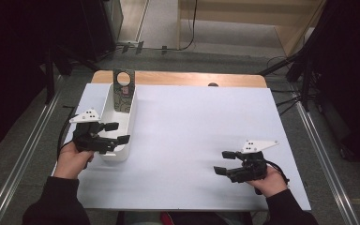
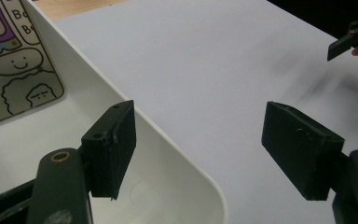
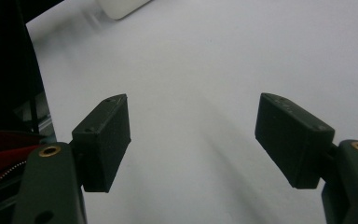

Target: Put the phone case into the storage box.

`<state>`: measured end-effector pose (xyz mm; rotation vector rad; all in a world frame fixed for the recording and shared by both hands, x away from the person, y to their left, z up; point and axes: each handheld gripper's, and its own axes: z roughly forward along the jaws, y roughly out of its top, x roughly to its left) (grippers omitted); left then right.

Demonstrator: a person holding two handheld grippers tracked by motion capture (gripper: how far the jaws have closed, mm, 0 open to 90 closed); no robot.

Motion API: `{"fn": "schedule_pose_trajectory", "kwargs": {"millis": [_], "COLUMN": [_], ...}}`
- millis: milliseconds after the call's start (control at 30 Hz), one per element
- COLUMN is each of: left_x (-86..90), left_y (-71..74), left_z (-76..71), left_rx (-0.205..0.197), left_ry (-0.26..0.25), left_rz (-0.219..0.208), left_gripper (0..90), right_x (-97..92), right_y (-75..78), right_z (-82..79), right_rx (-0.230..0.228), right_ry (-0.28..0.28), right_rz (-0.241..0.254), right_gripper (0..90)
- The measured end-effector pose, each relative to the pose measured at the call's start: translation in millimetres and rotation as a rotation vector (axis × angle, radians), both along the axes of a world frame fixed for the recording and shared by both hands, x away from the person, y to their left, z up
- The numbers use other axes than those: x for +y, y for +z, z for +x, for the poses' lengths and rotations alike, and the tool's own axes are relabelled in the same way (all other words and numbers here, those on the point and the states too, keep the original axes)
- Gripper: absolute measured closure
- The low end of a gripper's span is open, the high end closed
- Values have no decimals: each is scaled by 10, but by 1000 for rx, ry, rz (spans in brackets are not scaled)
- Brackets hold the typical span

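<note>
A long white bin [image 1: 108, 105] lies on the left of the white table top [image 1: 192, 131]. A printed card with cartoon faces [image 1: 123, 91] leans at the bin's far end. My left gripper [image 1: 118, 132] is open at the bin's near end. In the left gripper view it [image 2: 198, 149] straddles the bin's side wall [image 2: 168, 140] without touching it, one jaw inside and one outside, with the card [image 2: 14, 70] farther in. My right gripper [image 1: 222, 162] is open over bare table at the near right, nothing between its jaws [image 3: 193, 140].
A strip of wooden table edge [image 1: 178, 78] shows beyond the white sheet. Metal rails [image 1: 318, 150] run along the floor on both sides. The bin's corner [image 3: 121, 7] sits far off in the right gripper view. The right gripper's jaw tip [image 2: 352, 39] shows in the left gripper view.
</note>
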<state>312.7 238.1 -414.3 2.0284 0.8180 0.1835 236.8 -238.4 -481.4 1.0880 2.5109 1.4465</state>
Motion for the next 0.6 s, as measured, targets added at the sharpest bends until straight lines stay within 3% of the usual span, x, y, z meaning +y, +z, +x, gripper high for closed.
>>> {"fn": "schedule_pose_trajectory", "kwargs": {"millis": [167,600], "left_x": [21,35], "left_y": [-36,-117], "left_z": [-36,-136], "left_rx": [5,-3], "left_ry": [1,6], "left_rz": [-6,33], "left_gripper": [256,256], "right_x": [4,-7], "right_y": [3,6], "right_z": [-5,-9], "right_rx": [1,2], "right_ry": [2,-3], "right_rz": [-1,1], "right_gripper": [254,255]}}
